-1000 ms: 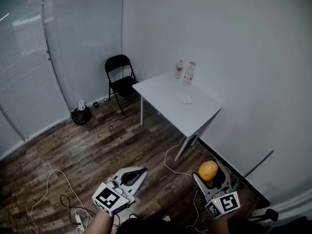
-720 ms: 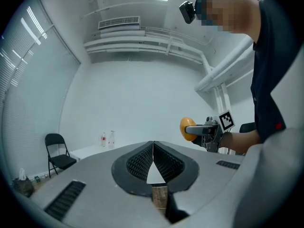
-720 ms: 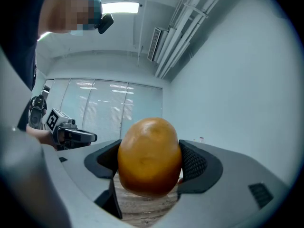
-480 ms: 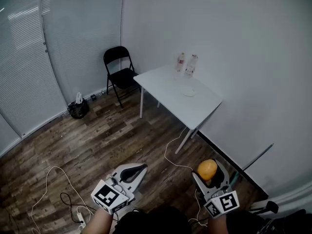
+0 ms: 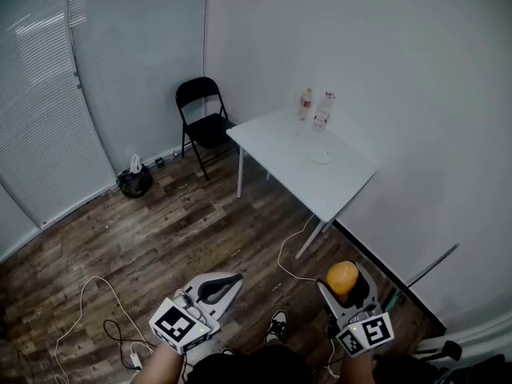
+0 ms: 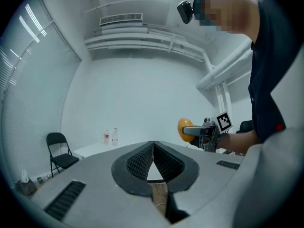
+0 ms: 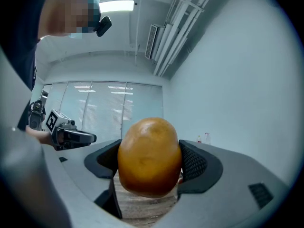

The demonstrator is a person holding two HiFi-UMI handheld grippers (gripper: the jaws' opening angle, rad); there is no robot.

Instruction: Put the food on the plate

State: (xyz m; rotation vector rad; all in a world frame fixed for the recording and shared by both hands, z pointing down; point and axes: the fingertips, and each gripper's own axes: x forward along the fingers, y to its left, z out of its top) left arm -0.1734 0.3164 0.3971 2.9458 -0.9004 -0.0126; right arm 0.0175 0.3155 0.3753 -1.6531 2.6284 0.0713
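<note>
**Head view with both gripper views.** The right tongs (image 7: 149, 167) are clamped on the food (image 5: 342, 278), a rounded orange-brown piece that touches both ribbed jaws. The left tongs (image 6: 153, 148) are closed, their jaws pressed together tip to tip. Both pairs of tongs are held above the wooden floor (image 5: 160, 230), well apart from the white table (image 5: 280, 146), on its near side. The plate (image 5: 320, 158), small and pale, lies on the table near its wall-side edge, so the food is well apart from the plate. Two bottles (image 5: 324, 109) stand upright at the table's far end, beyond the plate. A black folding chair (image 5: 204, 122) stands near the table's far left corner. A dark bag (image 5: 134, 182) sits on the floor well to the left of the table. A white cable (image 5: 290, 250) trails across the floor below the table's near end.
</note>
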